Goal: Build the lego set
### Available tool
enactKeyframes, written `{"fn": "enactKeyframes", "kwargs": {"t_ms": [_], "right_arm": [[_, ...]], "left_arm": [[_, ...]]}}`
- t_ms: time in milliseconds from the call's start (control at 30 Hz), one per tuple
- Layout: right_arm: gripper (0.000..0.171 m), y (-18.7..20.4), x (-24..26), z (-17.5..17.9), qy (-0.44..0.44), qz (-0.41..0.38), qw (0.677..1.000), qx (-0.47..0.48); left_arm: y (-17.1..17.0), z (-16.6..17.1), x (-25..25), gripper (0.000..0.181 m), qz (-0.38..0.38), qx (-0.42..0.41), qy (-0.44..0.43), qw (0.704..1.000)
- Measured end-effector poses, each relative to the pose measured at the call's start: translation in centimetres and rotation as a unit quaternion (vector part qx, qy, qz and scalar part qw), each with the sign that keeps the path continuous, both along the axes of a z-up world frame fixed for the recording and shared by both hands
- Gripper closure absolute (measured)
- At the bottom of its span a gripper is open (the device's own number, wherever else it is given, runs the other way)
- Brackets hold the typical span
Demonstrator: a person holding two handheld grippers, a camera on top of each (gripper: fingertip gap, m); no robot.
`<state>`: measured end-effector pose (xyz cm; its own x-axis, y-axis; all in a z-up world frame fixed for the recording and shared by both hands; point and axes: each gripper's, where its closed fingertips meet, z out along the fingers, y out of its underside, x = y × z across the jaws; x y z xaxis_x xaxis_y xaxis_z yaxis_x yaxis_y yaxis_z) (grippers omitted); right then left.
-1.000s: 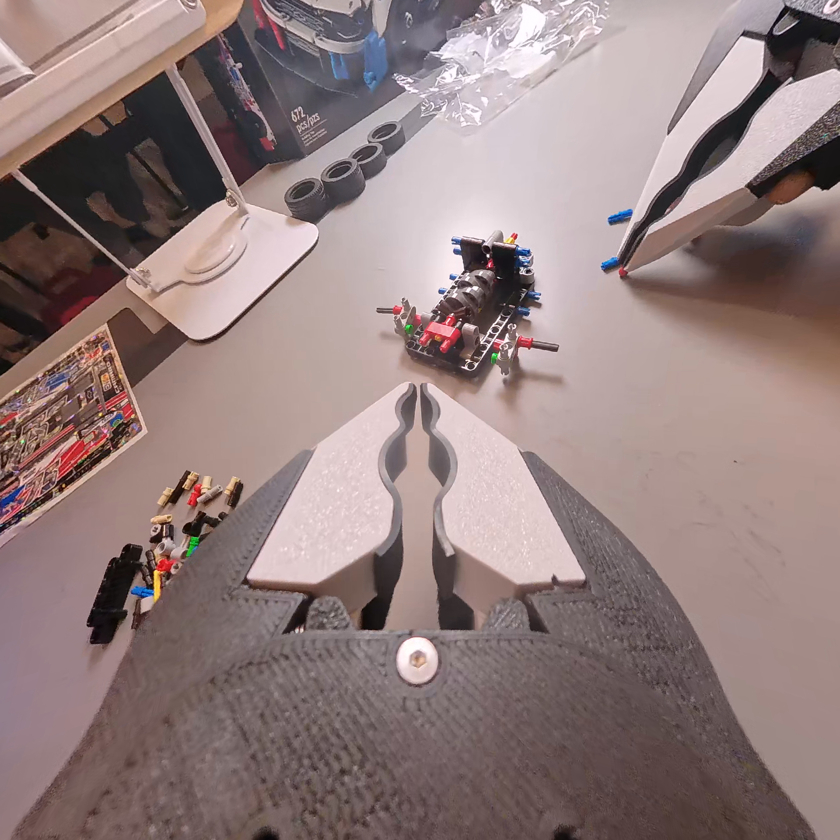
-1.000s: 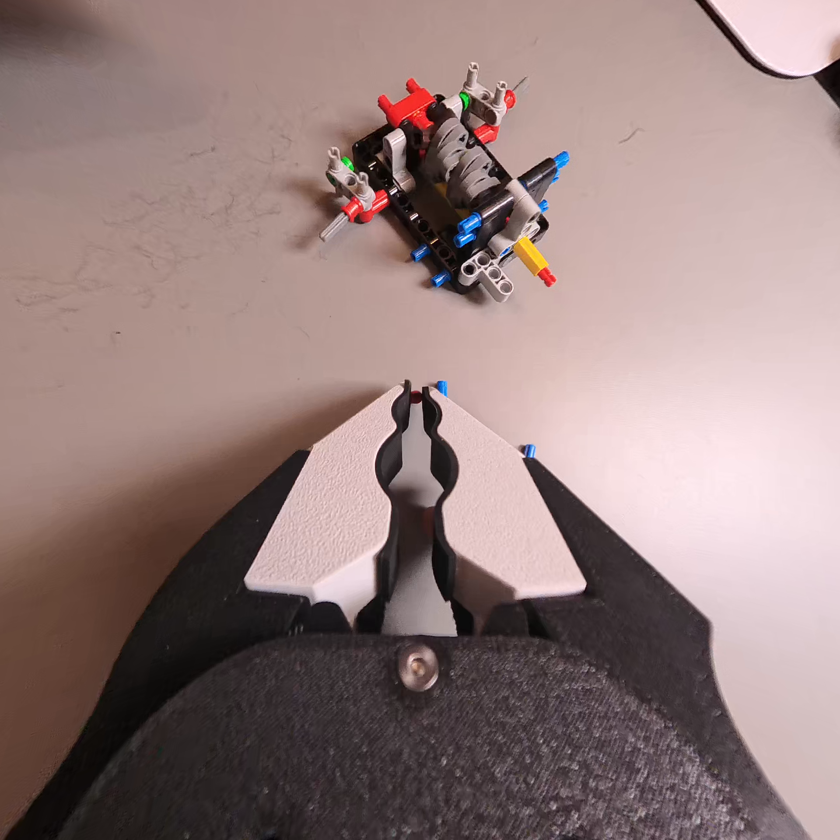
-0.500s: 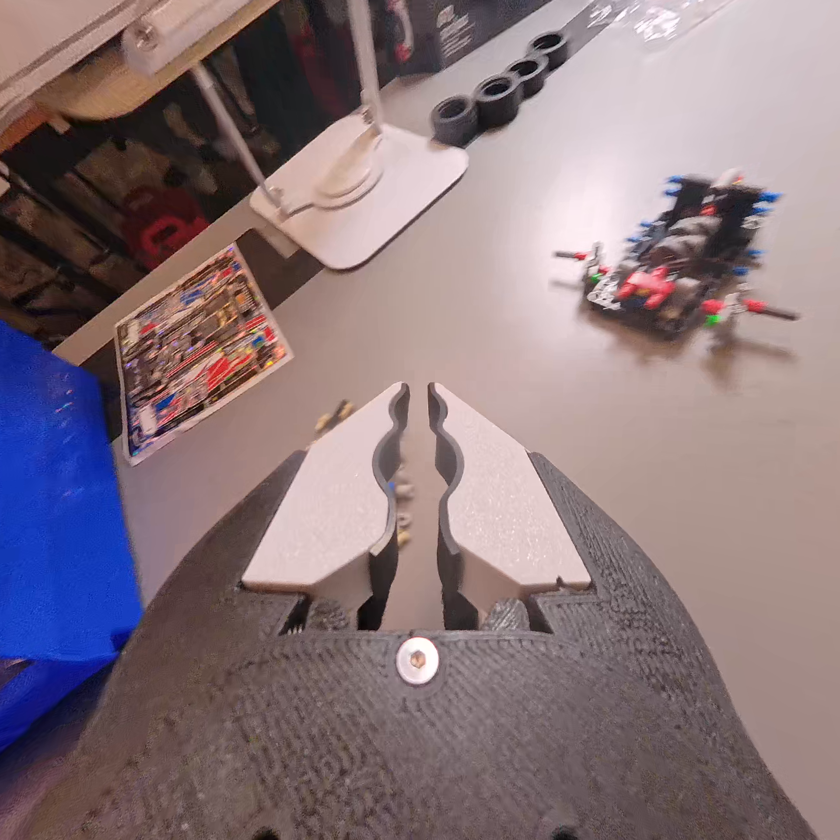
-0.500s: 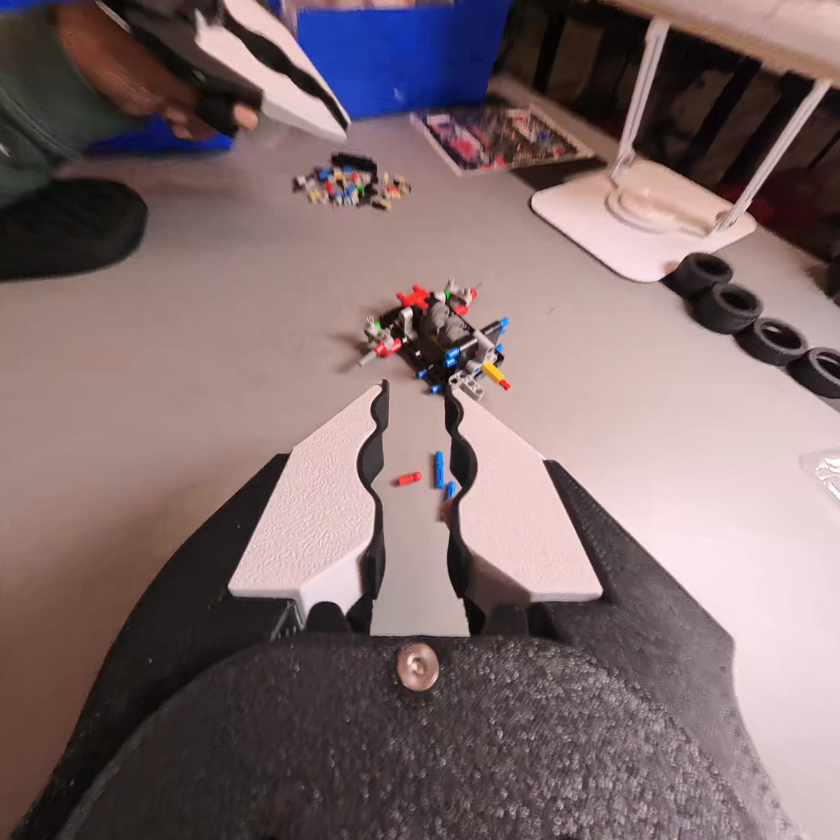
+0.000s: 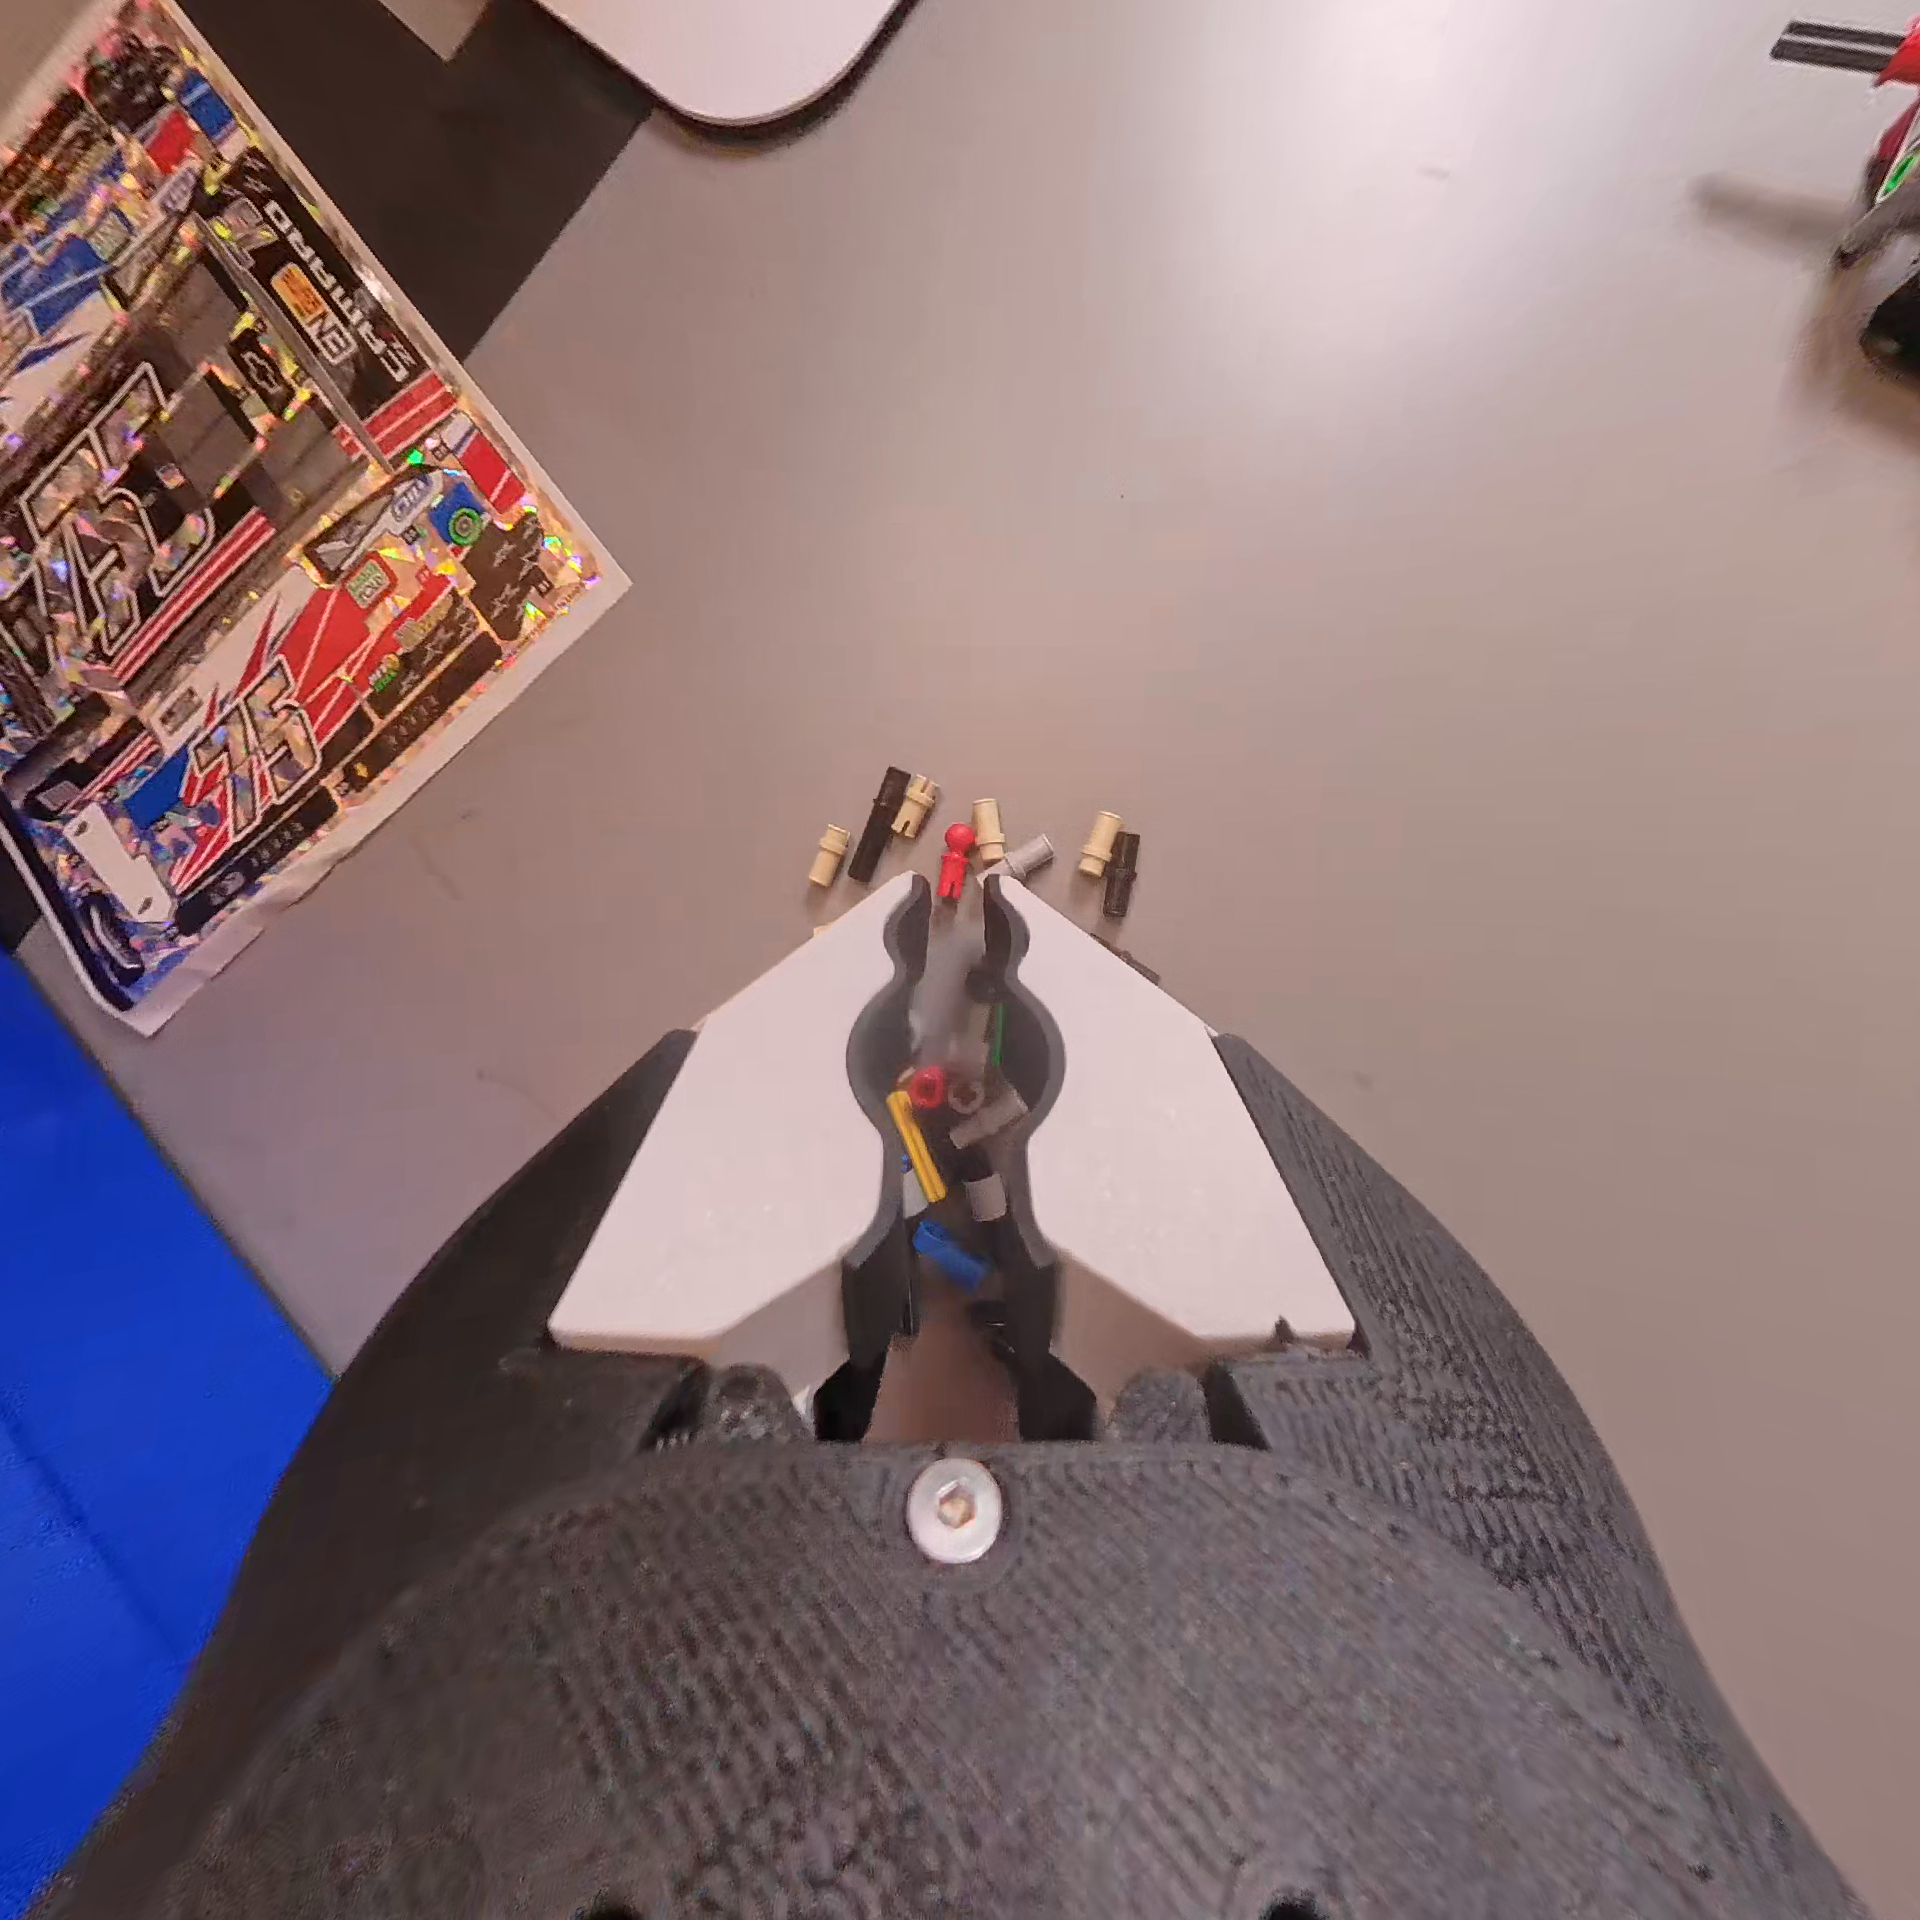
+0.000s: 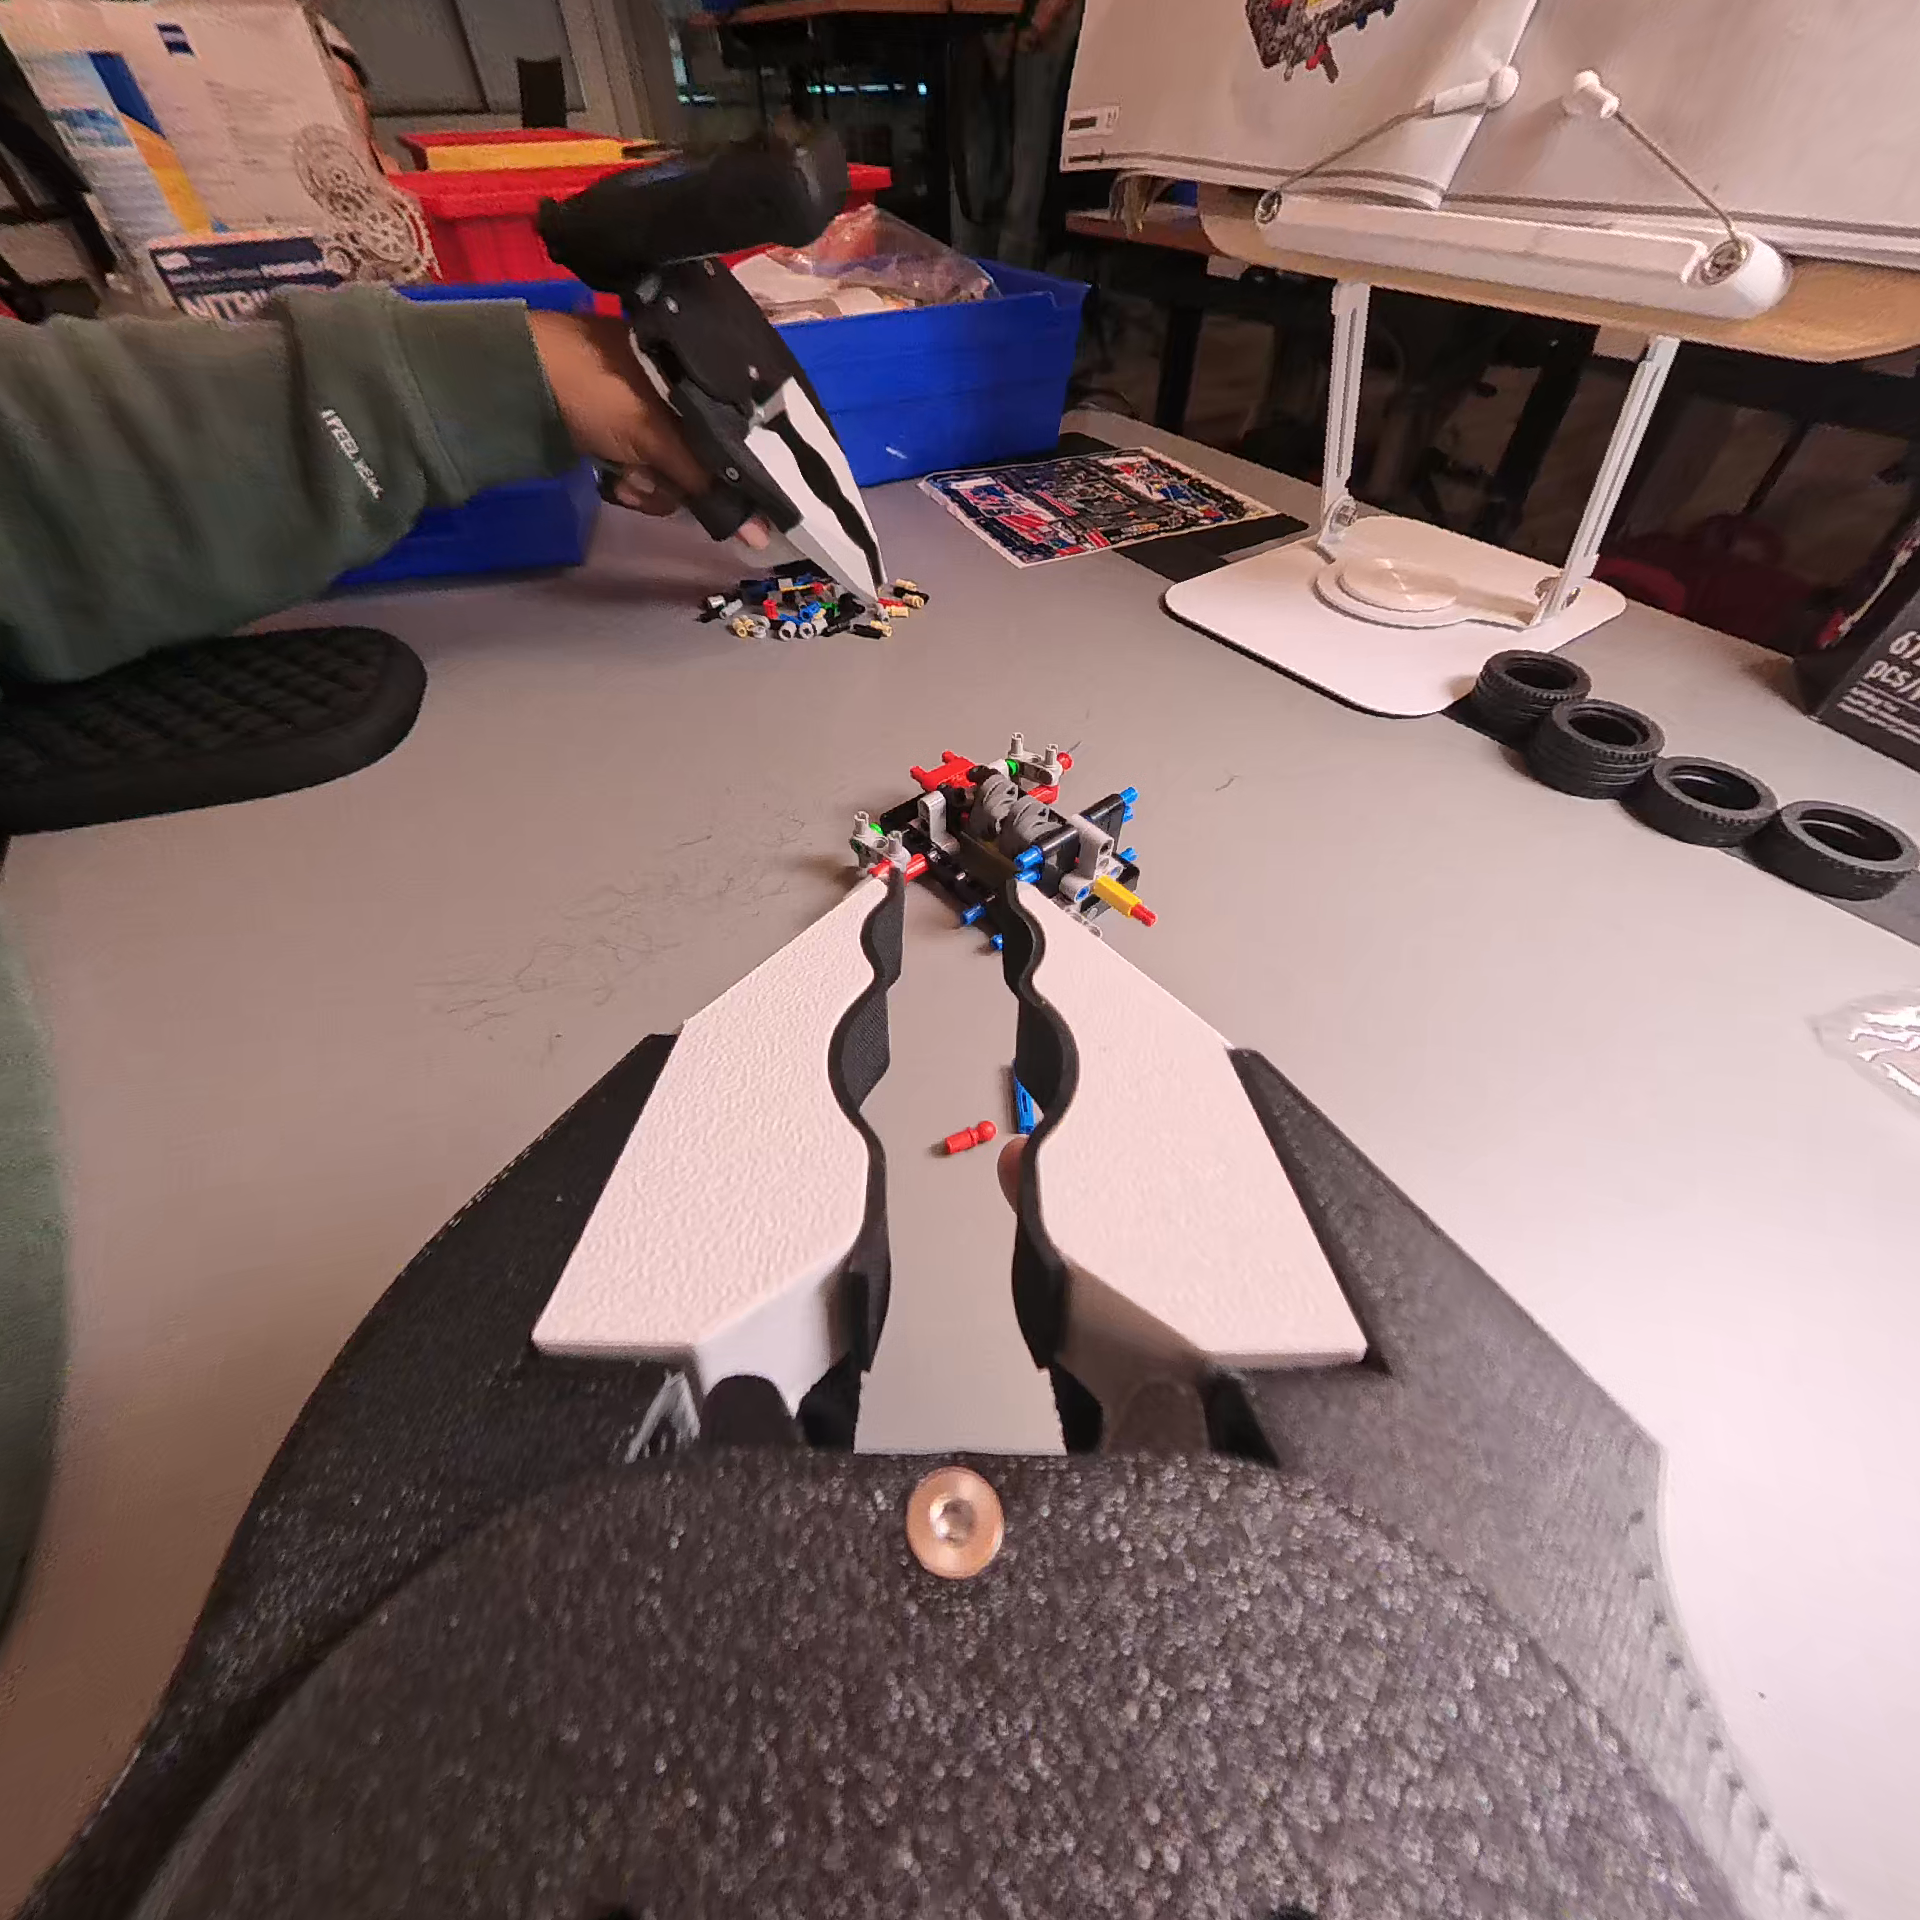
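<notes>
Right tool (image 6: 951,894) hangs low over the bench (image 6: 1455,1039), jaws apart and empty; a loose red pin (image 6: 969,1138) lies between them, the half-built lego chassis (image 6: 1003,831) just past its tips at 12 o'clock. Left tool (image 5: 951,888), jaws a narrow slit and gripping nothing, noses into the pile of small parts (image 5: 966,1122). Risk, judged: closing there may pinch several pieces or flick the red ball pin (image 5: 954,857) away. Only the right view shows the tyres (image 6: 1694,774) at 2 o'clock; only the left view resolves individual pins beside the sticker sheet (image 5: 239,499).
</notes>
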<state>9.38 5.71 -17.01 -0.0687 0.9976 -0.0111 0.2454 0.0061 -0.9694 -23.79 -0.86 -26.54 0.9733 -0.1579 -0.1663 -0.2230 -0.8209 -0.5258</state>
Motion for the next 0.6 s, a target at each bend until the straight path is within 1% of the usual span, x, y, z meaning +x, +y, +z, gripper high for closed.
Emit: {"fn": "enactKeyframes", "kwargs": {"t_ms": [133,300,433,533,600], "right_arm": [[0.156,0.2,0.2,0.1,0.004,0.001,1.000,-0.008],[0.156,0.2,0.2,0.0,0.004,0.001,1.000,-0.011],[0.156,0.1,0.3,-0.2,0.003,0.002,1.000,-0.013],[0.156,0.0,0.2,-0.1,0.005,0.001,1.000,-0.013],[0.158,-0.2,0.0,0.0,0.009,0.001,1.000,-0.010]], "left_arm": [[0.1,-0.6,-0.2,0.173,-0.005,-0.011,-0.008,1.000],[0.3,-0.8,-0.3,0.178,-0.009,-0.014,-0.009,1.000],[0.5,-0.8,-0.2,0.179,-0.022,-0.015,0.004,1.000],[0.6,0.4,0.0,0.179,-0.035,0.013,0.036,0.999],[0.8,2.4,1.9,0.179,-0.068,0.061,0.042,0.995]]}}
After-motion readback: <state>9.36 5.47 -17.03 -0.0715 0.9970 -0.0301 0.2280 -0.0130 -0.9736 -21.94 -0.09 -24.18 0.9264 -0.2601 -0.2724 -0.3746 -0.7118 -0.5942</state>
